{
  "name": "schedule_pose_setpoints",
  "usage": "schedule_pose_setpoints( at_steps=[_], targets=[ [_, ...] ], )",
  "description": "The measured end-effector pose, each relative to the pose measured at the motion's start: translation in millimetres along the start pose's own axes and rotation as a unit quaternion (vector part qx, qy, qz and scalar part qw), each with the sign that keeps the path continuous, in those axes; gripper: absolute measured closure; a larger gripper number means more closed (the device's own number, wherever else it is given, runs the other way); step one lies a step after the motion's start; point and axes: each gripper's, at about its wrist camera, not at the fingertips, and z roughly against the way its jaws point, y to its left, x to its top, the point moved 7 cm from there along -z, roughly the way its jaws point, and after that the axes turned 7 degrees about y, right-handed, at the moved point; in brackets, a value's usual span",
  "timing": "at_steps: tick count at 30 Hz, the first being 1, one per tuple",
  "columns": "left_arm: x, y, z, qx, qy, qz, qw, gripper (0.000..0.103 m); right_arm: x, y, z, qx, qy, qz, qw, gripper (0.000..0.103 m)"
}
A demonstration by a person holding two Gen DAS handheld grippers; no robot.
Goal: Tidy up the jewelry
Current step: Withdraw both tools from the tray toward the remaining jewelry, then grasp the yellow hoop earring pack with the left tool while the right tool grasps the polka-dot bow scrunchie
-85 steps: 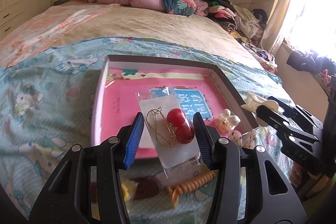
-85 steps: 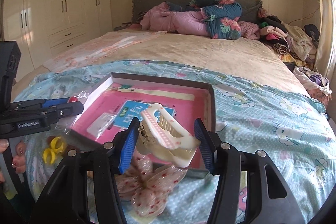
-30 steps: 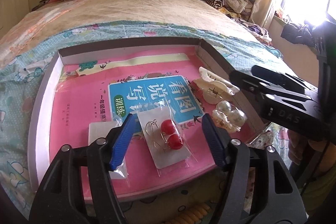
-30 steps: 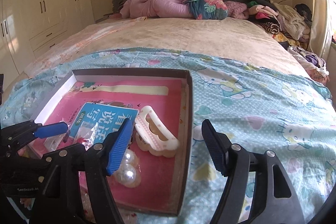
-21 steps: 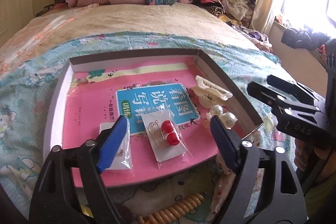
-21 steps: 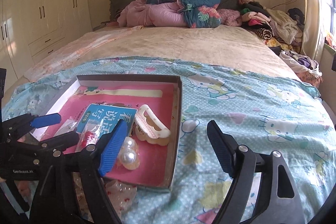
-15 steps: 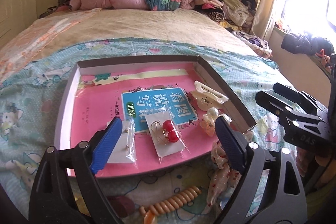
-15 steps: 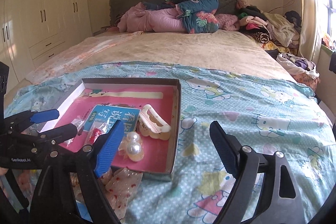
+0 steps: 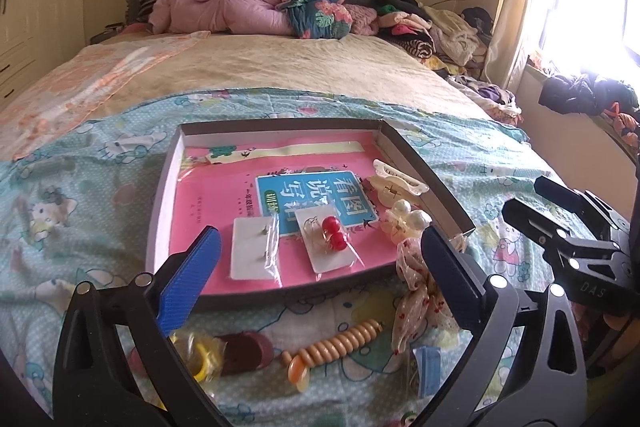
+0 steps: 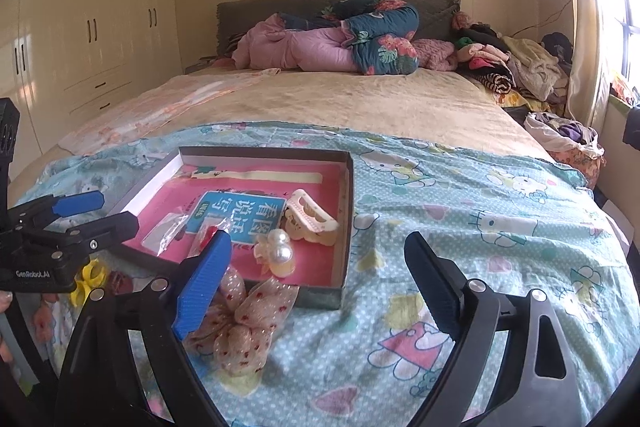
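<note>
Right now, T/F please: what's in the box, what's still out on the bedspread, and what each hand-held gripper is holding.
1. The red ball earrings packet lies inside the box. True.
2. The cream hair claw lies outside the box on the bedspread. False: it is inside, by the right wall.
3. The polka-dot bow is outside the box. True.
4. The left hand-held gripper grips the orange spiral hair tie. False: its jaws are opening, with nothing held.
5. The right hand-held gripper holds nothing. True.
</note>
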Motion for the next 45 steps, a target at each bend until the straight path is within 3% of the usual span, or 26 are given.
schedule_pose_setpoints(
  at_steps=[21,45],
  targets=[
    [-31,13,37,0.021,-0.017,0.013,0.9995,0.012,-35,45,22,0.033,0.01,0.036,0.999,0.017],
    [-84,64,40,0.075,0.021,0.054,0.9955,0.012,-66,70,2,0.053,0.047,0.055,0.996,0.017]
  ],
)
